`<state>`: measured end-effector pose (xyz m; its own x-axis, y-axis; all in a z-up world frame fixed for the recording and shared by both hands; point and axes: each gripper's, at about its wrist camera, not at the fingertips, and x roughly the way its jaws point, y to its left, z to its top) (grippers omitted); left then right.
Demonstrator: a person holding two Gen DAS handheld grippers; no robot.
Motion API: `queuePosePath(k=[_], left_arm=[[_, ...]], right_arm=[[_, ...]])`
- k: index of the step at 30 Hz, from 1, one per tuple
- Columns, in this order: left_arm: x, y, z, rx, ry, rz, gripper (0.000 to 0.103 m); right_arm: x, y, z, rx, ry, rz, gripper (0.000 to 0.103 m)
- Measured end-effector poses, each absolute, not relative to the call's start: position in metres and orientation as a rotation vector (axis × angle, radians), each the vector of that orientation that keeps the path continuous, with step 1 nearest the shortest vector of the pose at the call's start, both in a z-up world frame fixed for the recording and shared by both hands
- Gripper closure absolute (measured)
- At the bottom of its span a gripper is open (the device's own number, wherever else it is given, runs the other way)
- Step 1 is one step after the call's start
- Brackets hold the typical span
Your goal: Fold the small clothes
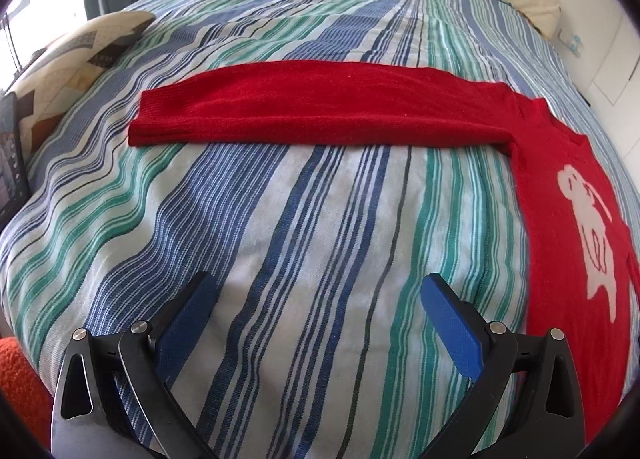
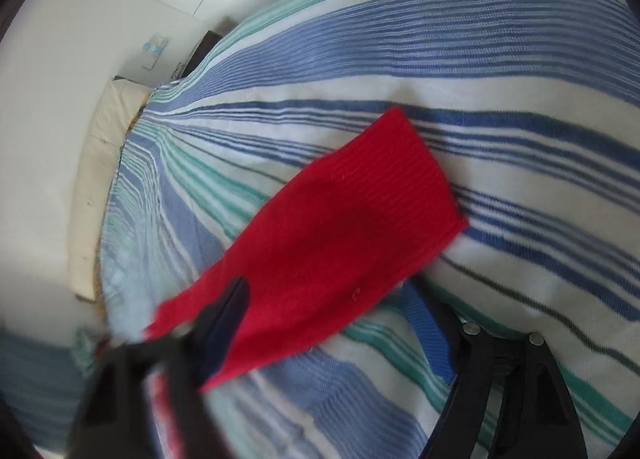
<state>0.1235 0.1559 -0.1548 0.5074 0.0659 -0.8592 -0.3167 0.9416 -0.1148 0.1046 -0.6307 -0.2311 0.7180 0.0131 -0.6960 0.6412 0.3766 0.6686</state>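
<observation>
A small red sweater point(image 1: 560, 195) with a white animal figure lies flat on the striped bedspread point(image 1: 280, 239). Its one sleeve point(image 1: 312, 107) stretches straight out to the left. My left gripper point(image 1: 318, 299) hovers open and empty above the bedspread, below that sleeve. In the right wrist view the other red sleeve point(image 2: 340, 227) lies across my right gripper point(image 2: 332, 299); its cuff points up and right. The right fingers point(image 2: 430, 331) stand wide apart with the sleeve passing between them. The view is blurred.
A patterned pillow point(image 1: 68, 63) lies at the bed's left edge, with a dark screen point(image 1: 10, 163) beside it. An orange fabric point(image 1: 20, 379) sits at lower left. A cream mattress edge point(image 2: 100, 187) and a white wall point(image 2: 80, 39) border the bed.
</observation>
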Motion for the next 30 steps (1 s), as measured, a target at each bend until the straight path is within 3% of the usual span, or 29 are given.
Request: queuePosePath(k=[1, 2, 8, 12, 16, 17, 19, 20, 27, 30], left_arm=[[0.123, 0.157, -0.155, -0.279, 1.015, 0.237, 0.001], [0.123, 0.157, -0.155, -0.284, 1.014, 0.237, 0.001], [0.127, 0.153, -0.155, -0.289, 1.014, 0.218, 0.001], [0.13, 0.151, -0.155, -0.279, 1.017, 0.208, 0.001], [0.13, 0.155, -0.154, -0.289, 1.017, 0.218, 0.001], [0.129, 0.156, -0.154, -0.294, 1.017, 0.22, 0.001], [0.129, 0.159, -0.154, -0.303, 1.016, 0.219, 0.001], [0.129, 0.16, -0.153, -0.309, 1.016, 0.215, 0.001], [0.132, 0.162, -0.153, -0.344, 1.017, 0.204, 0.001], [0.131, 0.162, -0.153, -0.339, 1.015, 0.208, 0.001]], right_arm=[[0.109, -0.632, -0.229, 1.084, 0.682, -0.473, 0.052], [0.115, -0.632, -0.224, 1.024, 0.699, -0.51, 0.094], [0.161, -0.575, -0.116, 0.689, 0.606, -0.368, 0.096], [0.211, -0.47, -0.034, 0.486, 0.56, -0.04, 0.096], [0.251, -0.344, 0.0, 0.317, 0.58, 0.282, 0.095], [0.26, -0.315, 0.0, 0.266, 0.603, 0.341, 0.09], [0.278, -0.267, -0.012, 0.172, 0.708, 0.416, 0.043], [0.286, -0.254, -0.022, 0.164, 0.775, 0.441, 0.012], [0.276, -0.322, -0.034, 0.24, 0.744, 0.283, 0.013], [0.272, -0.345, -0.056, -0.036, 0.788, 0.073, 0.013]])
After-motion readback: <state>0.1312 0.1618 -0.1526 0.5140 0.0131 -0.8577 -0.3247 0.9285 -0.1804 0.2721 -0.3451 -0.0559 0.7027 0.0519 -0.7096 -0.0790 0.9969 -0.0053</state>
